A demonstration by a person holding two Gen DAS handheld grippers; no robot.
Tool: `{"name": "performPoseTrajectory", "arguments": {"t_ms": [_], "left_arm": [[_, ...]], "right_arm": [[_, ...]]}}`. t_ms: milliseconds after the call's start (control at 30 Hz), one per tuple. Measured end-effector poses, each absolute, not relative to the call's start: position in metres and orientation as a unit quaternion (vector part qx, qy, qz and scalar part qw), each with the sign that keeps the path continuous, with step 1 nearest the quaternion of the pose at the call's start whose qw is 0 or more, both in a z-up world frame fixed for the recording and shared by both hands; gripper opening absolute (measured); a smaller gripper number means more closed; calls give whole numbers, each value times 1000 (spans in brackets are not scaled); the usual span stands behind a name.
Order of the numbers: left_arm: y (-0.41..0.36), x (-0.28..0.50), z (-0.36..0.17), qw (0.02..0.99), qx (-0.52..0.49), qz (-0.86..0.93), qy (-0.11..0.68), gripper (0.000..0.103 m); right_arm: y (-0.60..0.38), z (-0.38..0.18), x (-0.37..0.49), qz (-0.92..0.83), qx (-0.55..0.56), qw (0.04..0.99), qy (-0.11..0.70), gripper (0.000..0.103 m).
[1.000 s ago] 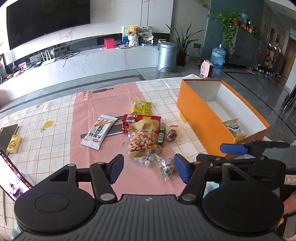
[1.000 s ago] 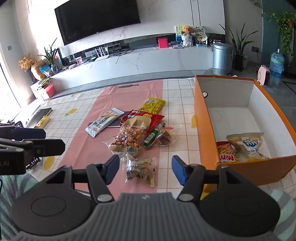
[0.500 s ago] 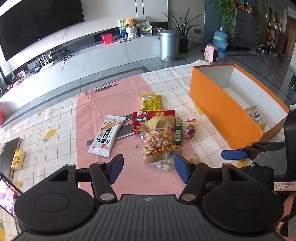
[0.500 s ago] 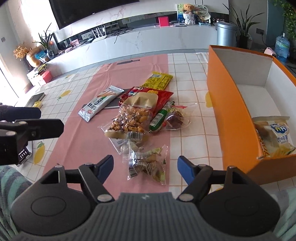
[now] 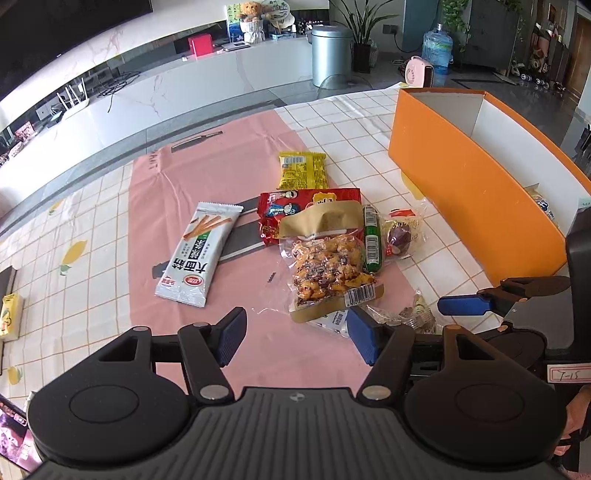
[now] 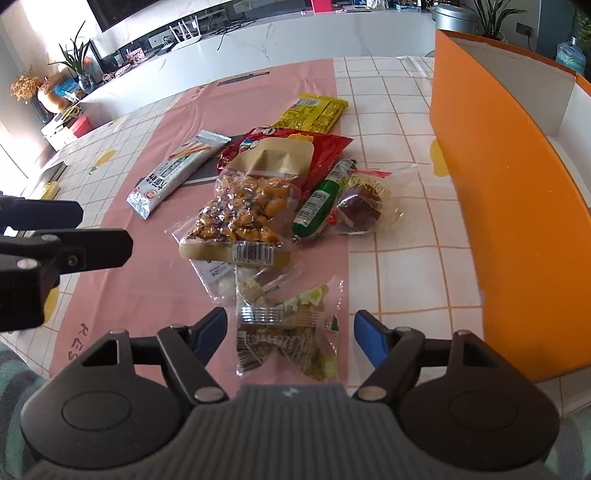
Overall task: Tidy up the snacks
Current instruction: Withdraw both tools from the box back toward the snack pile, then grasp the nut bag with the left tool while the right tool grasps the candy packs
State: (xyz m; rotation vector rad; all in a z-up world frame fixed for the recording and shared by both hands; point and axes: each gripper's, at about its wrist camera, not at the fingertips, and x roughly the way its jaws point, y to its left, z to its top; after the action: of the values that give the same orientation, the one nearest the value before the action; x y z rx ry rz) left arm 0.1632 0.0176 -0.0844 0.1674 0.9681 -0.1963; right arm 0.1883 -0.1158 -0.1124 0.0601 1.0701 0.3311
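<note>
Pink runner [image 5: 207, 177] down the middle of a checked tablecloth [image 5: 92, 229], snacks heaped on its right half; orange box [image 5: 469, 192] at the tabletop's right edge, white inside.

Left gripper [image 5: 293, 334] hovers over the near edge of the runner, jaws spread, nothing between them; right gripper [image 6: 290, 334] low over the near edge, jaws spread either side of a clear bag of wrapped candies [image 6: 288, 332], not touching it as far as can be told.

Heap, near to far: nut bag [image 5: 328, 266] with a brown paper top; red packet [image 5: 306, 206] under it; green sausage stick [image 5: 371, 240] just beside the nut bag; clear-wrapped dark bun [image 5: 400, 232] next, toward the box; yellow packet [image 5: 303, 170] farthest, apart from the rest; white-and-green stick-biscuit pack [image 5: 199, 254] lying alone left of the heap.

Left view only: a bag [image 5: 546, 206] inside the box at its near end, mostly hidden by the wall; right gripper's blue finger pad [image 5: 465, 304] side-on; steel bin [image 5: 330, 55], water jug [image 5: 437, 48], teddy bear [image 5: 251, 11] on a long white cabinet [image 5: 184, 92].

Right view only: candy bag in full, a smaller clear packet [image 6: 221, 277] under the nut bag; left gripper's dark finger [image 6: 88, 251] at frame left; potted plant [image 6: 75, 62] by a bright window side; box interior hidden by its wall.
</note>
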Motion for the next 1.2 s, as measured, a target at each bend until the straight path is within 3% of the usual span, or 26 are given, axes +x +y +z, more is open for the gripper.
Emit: {"name": "performPoseTrajectory", "arguments": {"t_ms": [300, 1000, 1200], "left_arm": [[20, 176, -97, 876, 34, -104, 469, 75], [28, 222, -150, 871, -94, -89, 475, 87], [25, 222, -157, 875, -91, -99, 466, 91]], "right_arm": [[-118, -108, 191, 162, 28, 842, 514, 50], [-137, -111, 227, 121, 7, 871, 476, 50], [-140, -114, 229, 126, 22, 870, 476, 50]]}}
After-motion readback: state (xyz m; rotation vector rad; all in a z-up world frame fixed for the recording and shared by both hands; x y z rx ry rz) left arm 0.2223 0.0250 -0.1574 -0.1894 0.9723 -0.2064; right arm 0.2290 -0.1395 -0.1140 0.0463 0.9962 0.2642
